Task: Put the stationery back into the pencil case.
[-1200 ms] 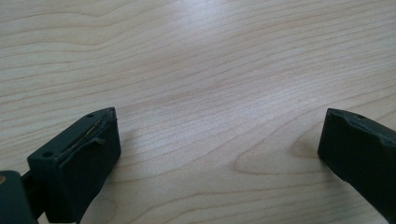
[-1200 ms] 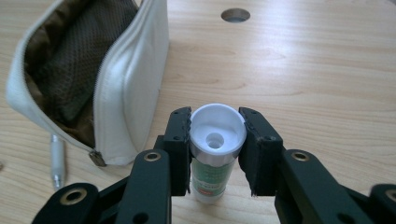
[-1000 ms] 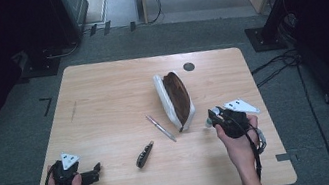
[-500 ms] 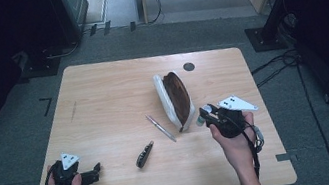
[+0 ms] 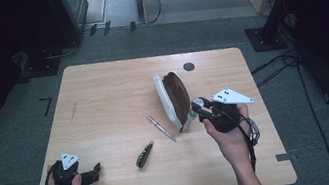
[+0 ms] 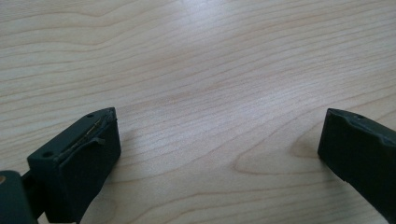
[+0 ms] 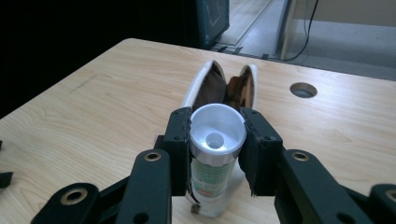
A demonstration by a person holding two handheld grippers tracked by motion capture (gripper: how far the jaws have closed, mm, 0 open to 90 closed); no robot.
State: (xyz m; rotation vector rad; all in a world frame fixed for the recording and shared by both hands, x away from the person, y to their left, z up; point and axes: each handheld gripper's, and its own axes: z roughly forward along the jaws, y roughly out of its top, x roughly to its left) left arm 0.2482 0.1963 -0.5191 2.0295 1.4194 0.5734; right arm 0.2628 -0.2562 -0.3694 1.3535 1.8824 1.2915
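Currently the right tongs (image 7: 215, 154) are clamped on a small tube (image 7: 212, 163) with a silver cap and a green-and-white label, one pad pressed on each side of it just under the cap. In the high view the right tongs (image 5: 197, 108) hold the tube (image 5: 194, 109) just beside the near end of the pouch (image 5: 174, 99), at its right edge; can't tell if the tube touches it. Pouch is white outside, brown inside, lying open on the table (image 5: 103, 102), mouth gaping toward the right tongs' camera (image 7: 224, 86). Left tongs (image 5: 96, 173) sit at the near left corner of the table, jaws spread wide over bare wood with nothing between them (image 6: 219, 154). A pen (image 5: 160, 128) lies left of the pouch's near end, and a small dark folded tool (image 5: 144, 154) lies nearer the person, both apart from either tongs. A round hole (image 5: 189, 66) is in the table beyond the pouch.
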